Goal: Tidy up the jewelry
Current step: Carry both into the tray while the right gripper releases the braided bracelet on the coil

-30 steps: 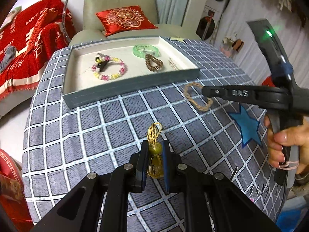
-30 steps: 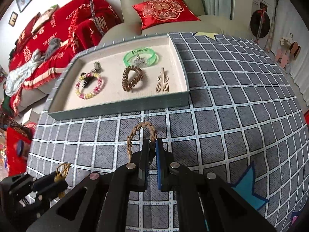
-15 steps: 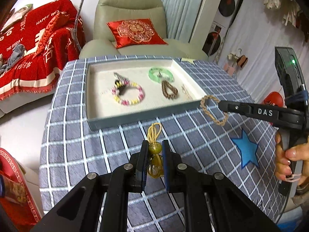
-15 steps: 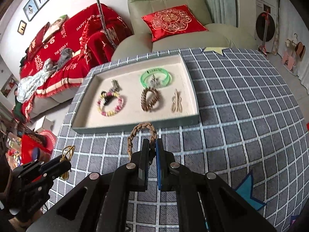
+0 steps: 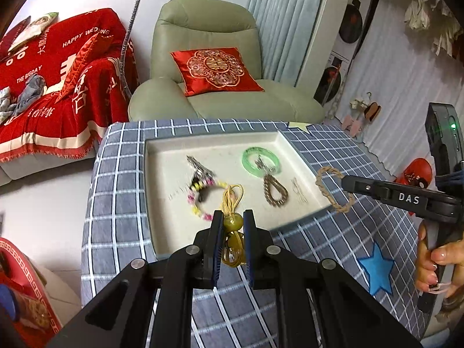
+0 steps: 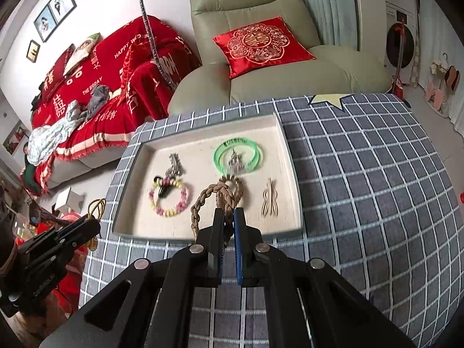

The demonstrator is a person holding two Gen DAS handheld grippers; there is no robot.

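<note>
My left gripper (image 5: 233,221) is shut on a yellow cord bracelet with an amber bead (image 5: 232,203), held in the air over the near edge of the jewelry tray (image 5: 156,249). My right gripper (image 6: 229,220) is shut on a braided tan rope bracelet (image 6: 203,200), held above the tray's near edge (image 6: 203,236); it also shows in the left wrist view (image 5: 330,188). In the tray lie a pink and yellow bead bracelet (image 6: 169,200), a green bangle (image 6: 237,156), a brown bead bracelet (image 5: 274,192), a silver clip (image 6: 174,165) and a pale hairpin (image 6: 269,200).
The tray sits on a round table with a grey checked cloth (image 6: 362,174) with star patches (image 5: 377,269). A green armchair with a red cushion (image 6: 261,43) stands behind it. A red-covered sofa (image 6: 101,81) is at the left.
Both grippers have risen and moved forward with their bracelets, from above the cloth to over the tray's near edge. The table looks smaller and farther below.
</note>
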